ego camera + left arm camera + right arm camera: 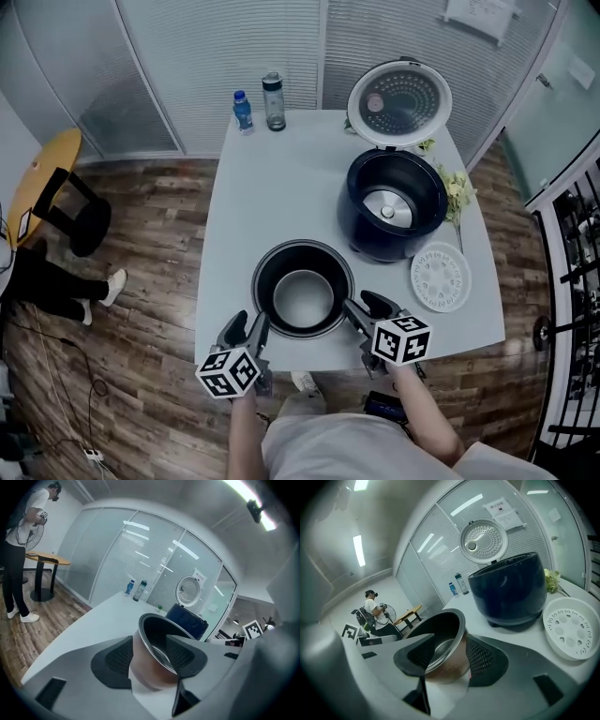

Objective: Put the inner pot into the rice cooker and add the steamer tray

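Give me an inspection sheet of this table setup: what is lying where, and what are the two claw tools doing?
Surface: white table, no spills seen.
Job's things: inner pot stands near the front edge, not yet in the rice cooker, whose lid is up; steamer tray lies flat to the cooker's right.
Clutter: two bottles at the far edge; green sprigs beside the cooker.
Grippers: left gripper and right gripper are open, each straddling the pot's wall on opposite sides.
Cables: thin cables on the wood floor, left.
Surroundings: glass partitions with blinds; round side table and a person at left.
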`<state>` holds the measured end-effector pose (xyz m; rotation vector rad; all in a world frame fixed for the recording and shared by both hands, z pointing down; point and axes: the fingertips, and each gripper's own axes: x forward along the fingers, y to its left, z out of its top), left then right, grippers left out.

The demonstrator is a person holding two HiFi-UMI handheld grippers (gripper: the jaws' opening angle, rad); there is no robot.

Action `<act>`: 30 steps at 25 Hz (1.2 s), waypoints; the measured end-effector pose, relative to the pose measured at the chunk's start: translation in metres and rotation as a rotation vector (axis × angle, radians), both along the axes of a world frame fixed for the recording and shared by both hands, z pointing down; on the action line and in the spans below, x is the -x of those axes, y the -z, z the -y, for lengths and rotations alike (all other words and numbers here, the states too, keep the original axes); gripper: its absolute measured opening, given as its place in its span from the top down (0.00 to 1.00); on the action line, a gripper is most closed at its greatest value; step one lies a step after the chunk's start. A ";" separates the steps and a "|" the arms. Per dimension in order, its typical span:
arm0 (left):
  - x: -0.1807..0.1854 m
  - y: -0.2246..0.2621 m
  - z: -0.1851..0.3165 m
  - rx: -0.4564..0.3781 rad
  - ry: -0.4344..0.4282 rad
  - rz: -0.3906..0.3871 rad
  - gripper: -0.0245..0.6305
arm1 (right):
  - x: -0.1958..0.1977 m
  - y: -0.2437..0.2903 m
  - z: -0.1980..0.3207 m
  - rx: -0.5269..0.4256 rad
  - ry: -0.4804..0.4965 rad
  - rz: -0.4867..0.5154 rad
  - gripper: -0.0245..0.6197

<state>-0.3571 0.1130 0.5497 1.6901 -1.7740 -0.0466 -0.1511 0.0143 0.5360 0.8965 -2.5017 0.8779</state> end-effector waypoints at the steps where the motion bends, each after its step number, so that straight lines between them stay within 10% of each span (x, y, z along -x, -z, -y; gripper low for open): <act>1: 0.003 -0.003 0.005 0.004 -0.009 -0.005 0.62 | 0.004 -0.002 0.004 0.006 -0.007 -0.003 0.63; 30: 0.013 -0.022 0.062 0.026 -0.158 -0.086 0.80 | 0.023 -0.025 0.037 0.073 -0.161 -0.012 0.81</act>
